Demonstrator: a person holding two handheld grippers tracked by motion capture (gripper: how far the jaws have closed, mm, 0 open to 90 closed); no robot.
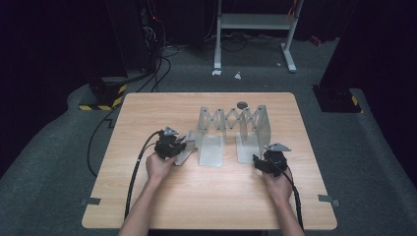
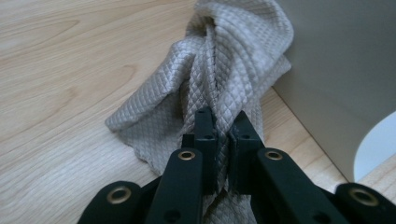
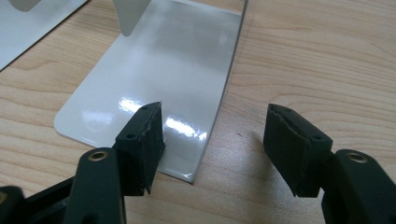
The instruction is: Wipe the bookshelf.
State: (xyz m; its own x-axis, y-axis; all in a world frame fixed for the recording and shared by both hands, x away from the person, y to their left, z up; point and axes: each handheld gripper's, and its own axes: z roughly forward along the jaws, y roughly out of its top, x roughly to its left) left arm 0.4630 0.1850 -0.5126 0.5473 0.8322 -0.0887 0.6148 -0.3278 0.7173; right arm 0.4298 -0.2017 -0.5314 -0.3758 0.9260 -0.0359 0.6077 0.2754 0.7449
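Left gripper view has the left gripper clamped on a bunched quilted grey cloth beside the metal rack; right gripper gapes wide, holding nothing, over the rack's foot plate

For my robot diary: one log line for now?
left gripper: shut on beige cloth | right gripper: open, over rack foot | table

Grey carpet covers the floor around a light wooden table. The far part of the room lies in darkness. A white metal stand with a low shelf stands beyond the table. Black cables run across the carpet at the rear left. Two dark bases carry yellow-and-black hazard tape. Lighting falls mainly on the tabletop.
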